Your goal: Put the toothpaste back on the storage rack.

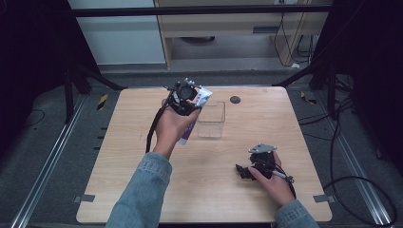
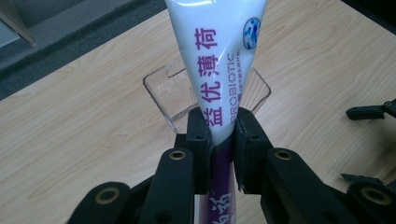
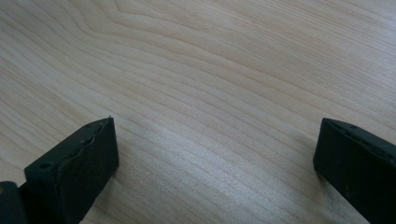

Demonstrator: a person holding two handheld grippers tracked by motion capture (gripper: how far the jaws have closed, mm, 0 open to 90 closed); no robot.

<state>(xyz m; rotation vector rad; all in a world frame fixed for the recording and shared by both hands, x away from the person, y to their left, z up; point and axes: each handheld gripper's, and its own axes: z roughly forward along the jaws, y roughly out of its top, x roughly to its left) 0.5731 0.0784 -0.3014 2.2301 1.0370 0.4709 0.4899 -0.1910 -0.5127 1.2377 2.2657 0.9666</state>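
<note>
Toothpaste tube sits clamped between the jaws of the left gripper, lifted above the table, with the clear plastic box just beyond; placing it inside looks undone. Its label reads "PROBIOTIC" beside purple Chinese characters. Right gripper rests spread apart, empty.

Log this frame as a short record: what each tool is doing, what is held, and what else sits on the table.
left tool: shut on the toothpaste tube, raised over the table
tube: white and purple, above the clear box
clear box: standing on the table, looks empty
right tool: open, jaws wide apart, holding nothing, low over bare wood
table: light wood; a small dark round disc behind the box
</note>
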